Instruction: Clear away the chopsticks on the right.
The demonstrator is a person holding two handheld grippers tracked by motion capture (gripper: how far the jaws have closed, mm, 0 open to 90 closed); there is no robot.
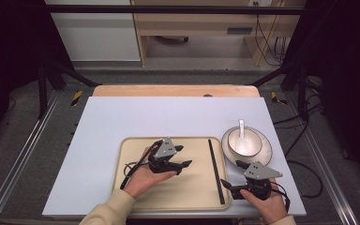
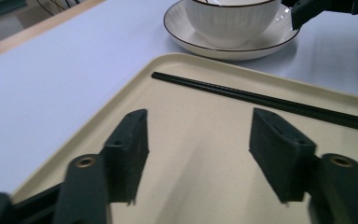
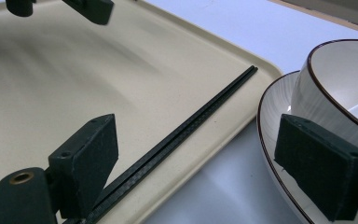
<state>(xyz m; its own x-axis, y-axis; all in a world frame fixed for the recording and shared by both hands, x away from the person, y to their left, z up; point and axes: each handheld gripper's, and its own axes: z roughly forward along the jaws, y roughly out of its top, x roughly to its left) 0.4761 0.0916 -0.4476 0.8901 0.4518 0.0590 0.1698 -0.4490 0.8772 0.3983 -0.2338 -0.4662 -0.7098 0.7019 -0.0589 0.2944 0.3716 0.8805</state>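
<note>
The black chopsticks (image 1: 216, 169) lie side by side inside the beige tray (image 1: 136, 197), along its edge nearest the saucer (image 1: 265, 152) and bowl (image 1: 245, 142) (a white spoon (image 1: 241, 129) rests in the bowl). The right gripper (image 1: 232, 177) hovers over the tray's near corner by the chopsticks, jaws apart and empty. The left gripper (image 1: 183, 157) hangs above the tray's middle, jaws apart too. To pick well, I judge the right should straddle both sticks squarely, close to the tray floor, then close so neither rolls away.
</note>
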